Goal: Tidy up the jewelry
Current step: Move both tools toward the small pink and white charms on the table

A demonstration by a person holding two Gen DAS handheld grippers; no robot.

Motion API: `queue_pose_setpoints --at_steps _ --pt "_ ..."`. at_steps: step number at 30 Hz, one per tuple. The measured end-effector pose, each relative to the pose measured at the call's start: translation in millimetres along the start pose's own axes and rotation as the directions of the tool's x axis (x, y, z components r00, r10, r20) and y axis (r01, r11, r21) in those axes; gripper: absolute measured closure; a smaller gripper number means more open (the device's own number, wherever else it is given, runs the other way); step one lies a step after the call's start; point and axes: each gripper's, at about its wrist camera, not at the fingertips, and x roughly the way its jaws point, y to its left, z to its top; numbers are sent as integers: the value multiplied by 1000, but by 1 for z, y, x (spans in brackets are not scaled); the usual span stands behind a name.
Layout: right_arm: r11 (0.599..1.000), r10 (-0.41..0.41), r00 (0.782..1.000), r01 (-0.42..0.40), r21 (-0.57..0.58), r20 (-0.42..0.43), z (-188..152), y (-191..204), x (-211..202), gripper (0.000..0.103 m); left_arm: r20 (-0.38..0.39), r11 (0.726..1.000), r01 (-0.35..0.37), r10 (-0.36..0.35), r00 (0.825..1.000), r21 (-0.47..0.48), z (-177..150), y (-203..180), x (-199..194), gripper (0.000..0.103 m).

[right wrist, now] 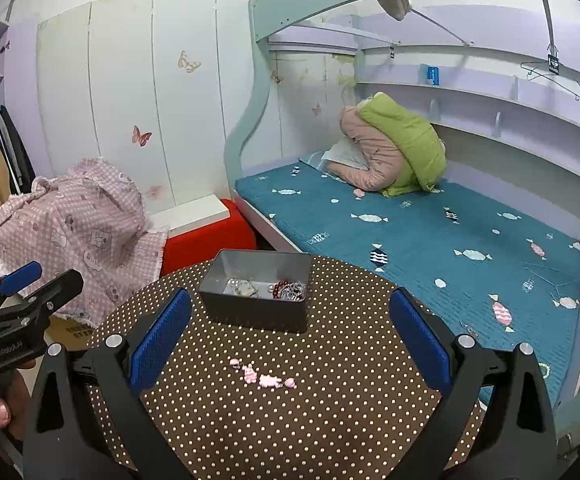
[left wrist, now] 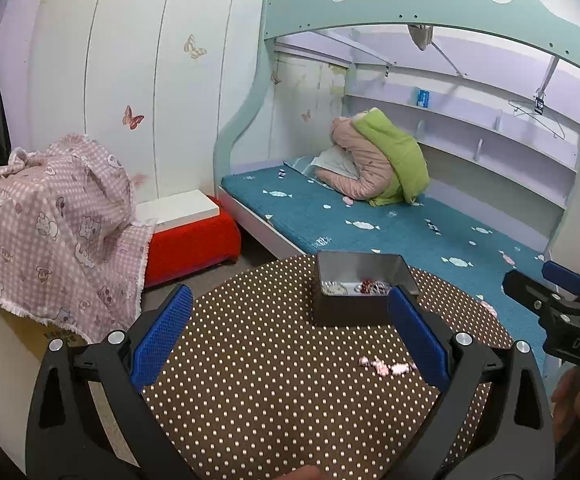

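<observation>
A grey metal tin stands on the round brown polka-dot table, holding silver and red jewelry. A pink beaded piece lies loose on the table in front of the tin. My left gripper is open and empty above the table, short of the tin; it also shows in the right wrist view. My right gripper is open and empty above the pink piece; it also shows in the left wrist view.
A bunk bed with a teal mattress lies behind the table, with folded pink and green quilts. A red stool with a white board and a pink checked cloth pile stand at left.
</observation>
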Motion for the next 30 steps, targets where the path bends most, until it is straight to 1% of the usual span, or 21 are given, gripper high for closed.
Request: queue_pose_setpoints --at_steps 3,8,13,19,24,27,30 --pt "1000 5 1000 -5 2 -2 -4 0 -3 8 0 1000 -12 12 1000 6 -5 2 -3 5" --pt "1000 -11 1000 11 11 -21 -10 -7 -2 8 -28 1000 -20 20 999 -7 -16 8 -1 5" --pt "1000 -20 998 21 18 -60 -18 -17 8 8 -66 1000 -17 16 998 -10 -28 11 8 5" --pt "1000 7 990 -6 7 -140 -33 -21 29 8 -107 1000 -16 16 994 6 -36 8 26 5" --pt "999 33 972 -41 -27 -232 -52 -21 54 8 -150 1000 -9 12 989 20 -45 7 44 5" --pt "996 55 949 -73 -45 -309 -68 -20 77 8 -182 1000 -5 10 983 28 -50 4 55 5" --pt "994 74 932 -99 -54 -355 -80 -21 93 10 -206 999 2 6 979 35 -57 2 66 5"
